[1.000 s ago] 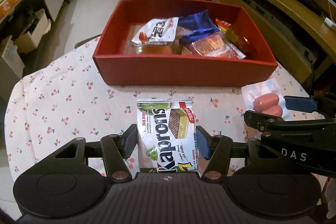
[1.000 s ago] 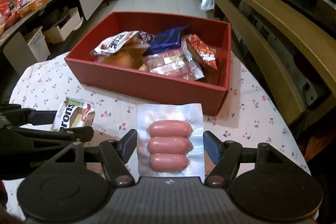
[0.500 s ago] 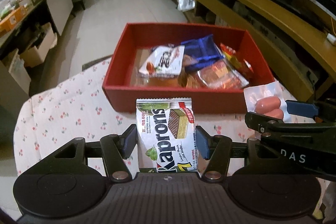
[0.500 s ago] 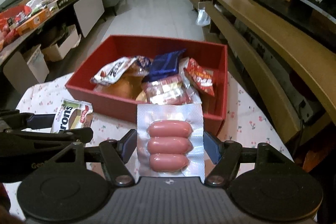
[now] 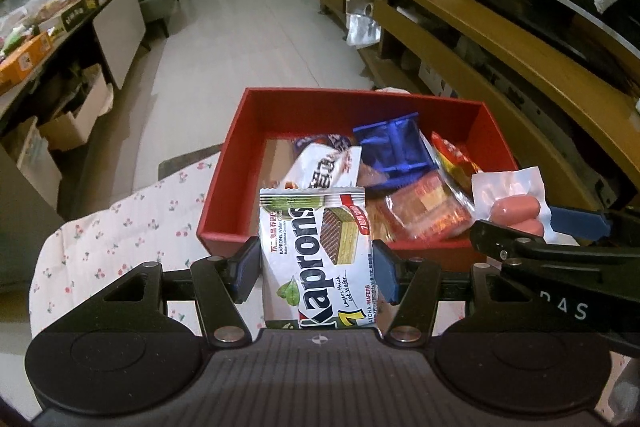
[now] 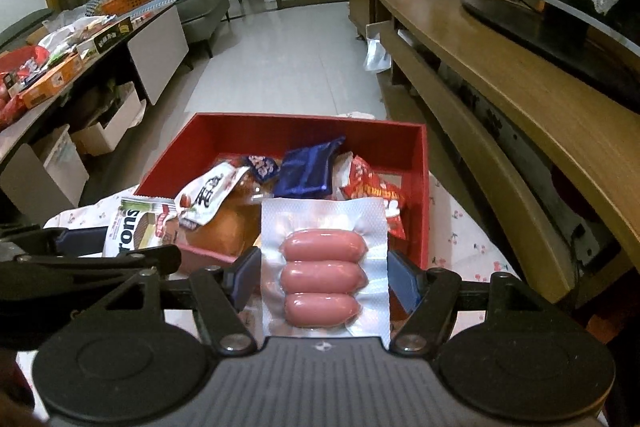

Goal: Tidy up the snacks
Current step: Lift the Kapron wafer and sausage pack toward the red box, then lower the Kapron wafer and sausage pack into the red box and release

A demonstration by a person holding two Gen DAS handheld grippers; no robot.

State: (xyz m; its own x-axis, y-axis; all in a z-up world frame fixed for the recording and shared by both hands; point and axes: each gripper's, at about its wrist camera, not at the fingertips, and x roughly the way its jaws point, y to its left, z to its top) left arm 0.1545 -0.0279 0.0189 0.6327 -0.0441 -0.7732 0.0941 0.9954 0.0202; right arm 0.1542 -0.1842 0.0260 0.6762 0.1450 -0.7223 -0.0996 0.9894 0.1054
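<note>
My left gripper (image 5: pixel 316 267) is shut on a white and green Kaprons wafer pack (image 5: pixel 316 255) and holds it in the air over the near wall of the red box (image 5: pixel 360 99). My right gripper (image 6: pixel 322 277) is shut on a clear pack of three pink sausages (image 6: pixel 322 271) and holds it above the box's near right part (image 6: pixel 420 187). The box holds several snack packs, among them a blue one (image 5: pixel 394 151) and a white one (image 5: pixel 324 171). Each held pack also shows in the other view: the sausage pack (image 5: pixel 512 203) and the wafer pack (image 6: pixel 140 223).
The box stands on a table with a cherry-print cloth (image 5: pixel 120 227). A long wooden TV bench (image 6: pixel 520 99) runs along the right. A cluttered low cabinet (image 6: pixel 80 39) and cardboard boxes (image 6: pixel 108 127) stand on the left, with tiled floor (image 6: pixel 300 67) between.
Both grippers have risen off the table with their packs and moved forward, so the packs now hang over the red box's near edge.
</note>
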